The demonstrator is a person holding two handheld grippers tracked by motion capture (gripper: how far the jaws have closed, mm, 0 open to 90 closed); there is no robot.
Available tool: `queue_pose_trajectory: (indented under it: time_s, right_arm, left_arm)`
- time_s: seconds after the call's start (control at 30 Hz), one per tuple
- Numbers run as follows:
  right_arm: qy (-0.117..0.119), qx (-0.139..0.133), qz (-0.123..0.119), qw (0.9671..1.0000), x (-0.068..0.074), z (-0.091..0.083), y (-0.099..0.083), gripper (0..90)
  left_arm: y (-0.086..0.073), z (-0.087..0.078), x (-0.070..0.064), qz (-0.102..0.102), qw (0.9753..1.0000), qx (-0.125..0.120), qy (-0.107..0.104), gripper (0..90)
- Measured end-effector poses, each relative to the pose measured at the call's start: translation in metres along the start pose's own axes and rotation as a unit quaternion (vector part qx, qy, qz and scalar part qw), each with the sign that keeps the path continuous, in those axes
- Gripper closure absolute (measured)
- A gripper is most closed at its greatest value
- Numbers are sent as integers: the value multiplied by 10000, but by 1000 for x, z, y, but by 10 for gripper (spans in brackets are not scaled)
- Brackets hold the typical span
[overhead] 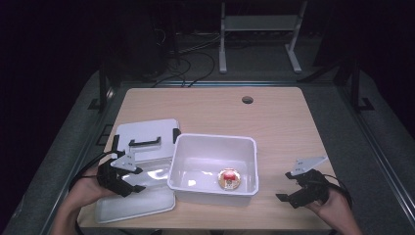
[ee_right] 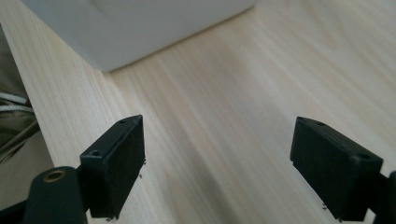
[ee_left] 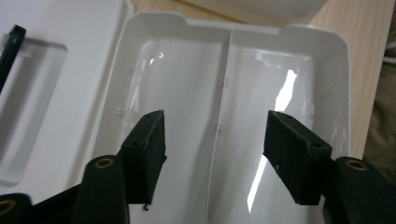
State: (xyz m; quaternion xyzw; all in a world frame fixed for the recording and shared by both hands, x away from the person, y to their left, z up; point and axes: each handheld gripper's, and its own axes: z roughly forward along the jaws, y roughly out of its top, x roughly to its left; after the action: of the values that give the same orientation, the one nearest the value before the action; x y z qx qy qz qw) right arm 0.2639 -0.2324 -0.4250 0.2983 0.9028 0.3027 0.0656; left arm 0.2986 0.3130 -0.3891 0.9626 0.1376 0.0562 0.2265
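Dark surroundings frame a light wooden table (overhead: 274,117), on which a white tub (overhead: 213,169) is set near the front edge, a small round red-topped object (overhead: 228,178) lying inside it. Just left of the tub, a shallow white divided tray (ee_left: 233,93) rests beside a flat white lid (overhead: 147,133) with a black handle. The left gripper (overhead: 131,179) is held over the tray, jaws parted and empty. The right gripper (overhead: 290,186) is held low over bare wood to the right of the tub, jaws spread wide, nothing gripped
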Motion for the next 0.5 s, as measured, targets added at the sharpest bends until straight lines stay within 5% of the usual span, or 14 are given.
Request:
queue_pose_trajectory:
  time_s: [0.2, 0.5]
  right_arm:
    - [-70, 34, 37, 10000, 0, -2, -5, 171]
    - [-175, 8, 102, 9998, 1, -5, -12, 161]
  left_arm:
    - [-11, 13, 1, 88, 9988, 410, -247, 488]
    - [-20, 22, 5, 104, 9978, 576, -307, 640]
